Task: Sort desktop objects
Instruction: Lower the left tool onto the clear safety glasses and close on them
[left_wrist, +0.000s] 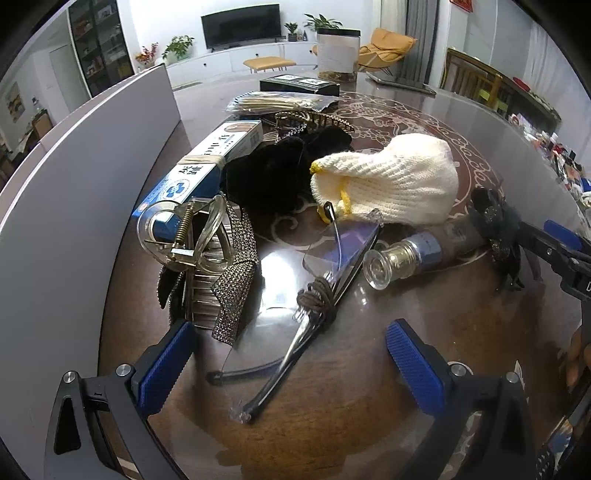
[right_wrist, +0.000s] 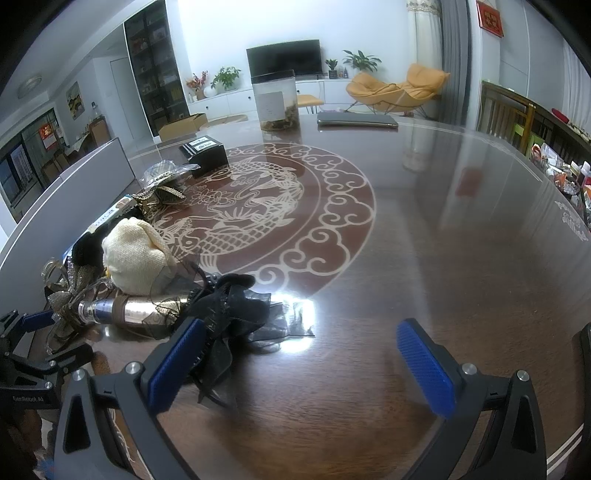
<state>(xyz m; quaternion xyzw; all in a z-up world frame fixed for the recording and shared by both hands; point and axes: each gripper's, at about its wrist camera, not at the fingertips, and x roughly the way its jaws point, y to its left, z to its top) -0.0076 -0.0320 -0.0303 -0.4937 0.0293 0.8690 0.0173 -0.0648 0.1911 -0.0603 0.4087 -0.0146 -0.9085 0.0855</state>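
We judge the sorting barely begun — the desk (right_wrist: 424, 229) ahead of our right tongs (right_wrist: 299, 369) lies bare, while everything sits heaped ahead of our left tongs (left_wrist: 291, 365). Both tongs gape empty. Largest first: the blue box (left_wrist: 207, 166) far-left, the knit glove (left_wrist: 399, 181) beyond, the glasses (left_wrist: 325, 266) directly between the left fingers, the small bottle (left_wrist: 402, 254) just right. Only the left view shows the glasses; only the right shows the black lace bow (right_wrist: 232, 306) touching its left finger.
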